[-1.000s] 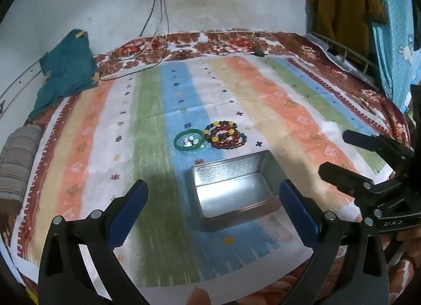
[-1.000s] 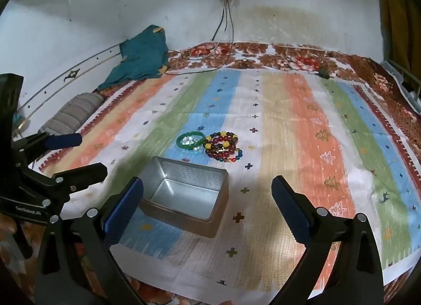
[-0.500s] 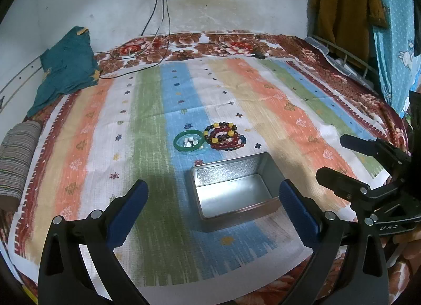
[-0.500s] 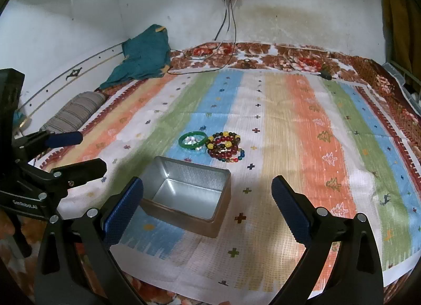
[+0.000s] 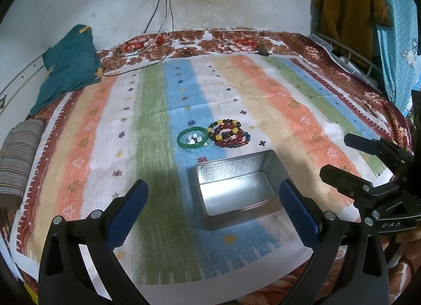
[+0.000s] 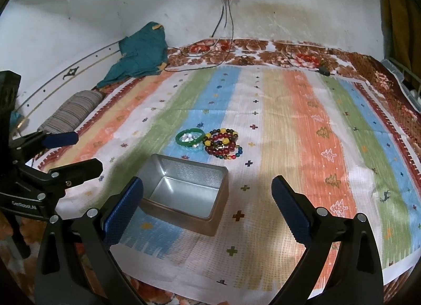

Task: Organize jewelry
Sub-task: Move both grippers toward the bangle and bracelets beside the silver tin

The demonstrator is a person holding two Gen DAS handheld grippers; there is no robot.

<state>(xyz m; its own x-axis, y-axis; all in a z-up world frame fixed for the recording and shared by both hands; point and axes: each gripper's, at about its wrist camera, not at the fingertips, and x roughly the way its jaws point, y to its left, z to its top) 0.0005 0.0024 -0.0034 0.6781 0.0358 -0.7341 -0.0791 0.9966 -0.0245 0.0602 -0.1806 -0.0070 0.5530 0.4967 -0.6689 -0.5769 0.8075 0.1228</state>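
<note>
The bed point(image 5: 342, 86) fills nearly everything I see, covered by a striped cloth point(image 5: 155, 126) in green, blue, orange and white, with a teal garment point(image 5: 68, 68) lying at its far left corner and a striped roll point(image 5: 18, 157) at the left edge. Near the front of the cloth sits an open metal tin point(image 5: 236, 189), empty, its lid nowhere in view. Just beyond the tin lies the jewelry: a green bangle point(image 5: 192, 140) with a few small white pieces point(image 5: 193, 138) inside its ring, and touching it on the right a pile of bead bracelets point(image 5: 227, 134) in dark red, yellow and black. I judge the task has barely started, since nothing is in the tin yet; this looks like the approach before a first pick. The next move calls for reaching past the tin, lowering onto one piece, closing on its rim or strand, then carrying it back over the tin. My left gripper point(image 5: 213, 207) hovers above the near edge of the cloth with its fingers spread wide, holding nothing and touching nothing. My right gripper point(image 6: 208, 205) hangs beside it, fingers equally wide and empty, the tin between and below them.
</note>
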